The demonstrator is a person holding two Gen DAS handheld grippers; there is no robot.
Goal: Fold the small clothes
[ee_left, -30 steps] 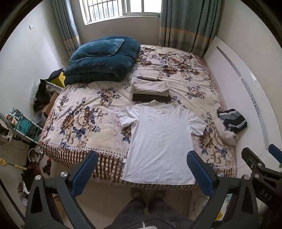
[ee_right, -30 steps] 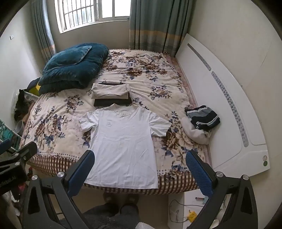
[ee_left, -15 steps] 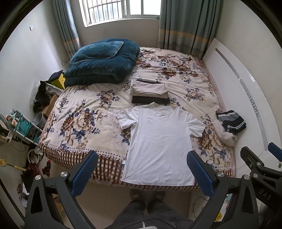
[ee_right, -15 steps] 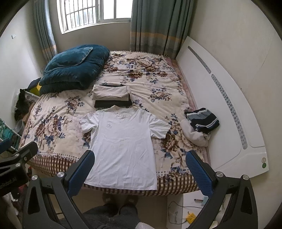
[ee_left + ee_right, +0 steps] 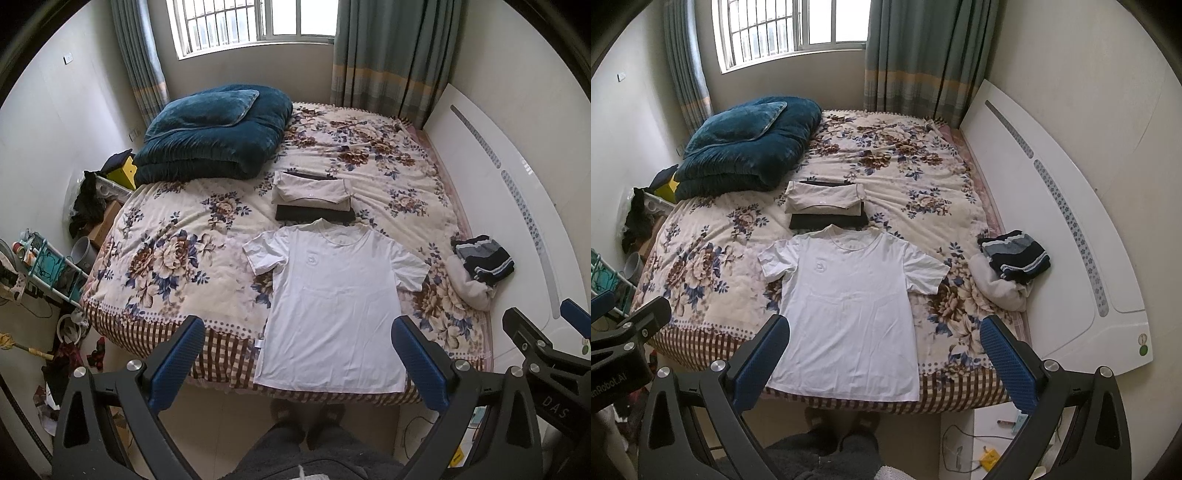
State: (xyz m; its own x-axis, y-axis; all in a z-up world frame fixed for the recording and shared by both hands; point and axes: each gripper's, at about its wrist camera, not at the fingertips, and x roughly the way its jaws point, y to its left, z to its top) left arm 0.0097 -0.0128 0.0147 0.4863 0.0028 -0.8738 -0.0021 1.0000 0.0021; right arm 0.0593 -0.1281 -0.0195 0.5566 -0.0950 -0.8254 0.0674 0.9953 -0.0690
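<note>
On flowery bed point(image 5: 184, 254): white tee point(image 5: 332, 306) spread flat, front up, hem at near edge. Folded beige-over-dark pile point(image 5: 314, 197) just beyond collar. Unfolded heap point(image 5: 480, 266) off to right by headboard. Left gripper point(image 5: 297, 350) and right gripper point(image 5: 886, 350) both held above, fingers wide apart, holding nothing.

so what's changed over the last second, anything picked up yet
Nothing picked up. Both wrist views have drawn back slightly from the bed, showing more window. The left gripper and right gripper stay open and empty. The white t-shirt, folded stack and unfolded pile lie as before.
</note>
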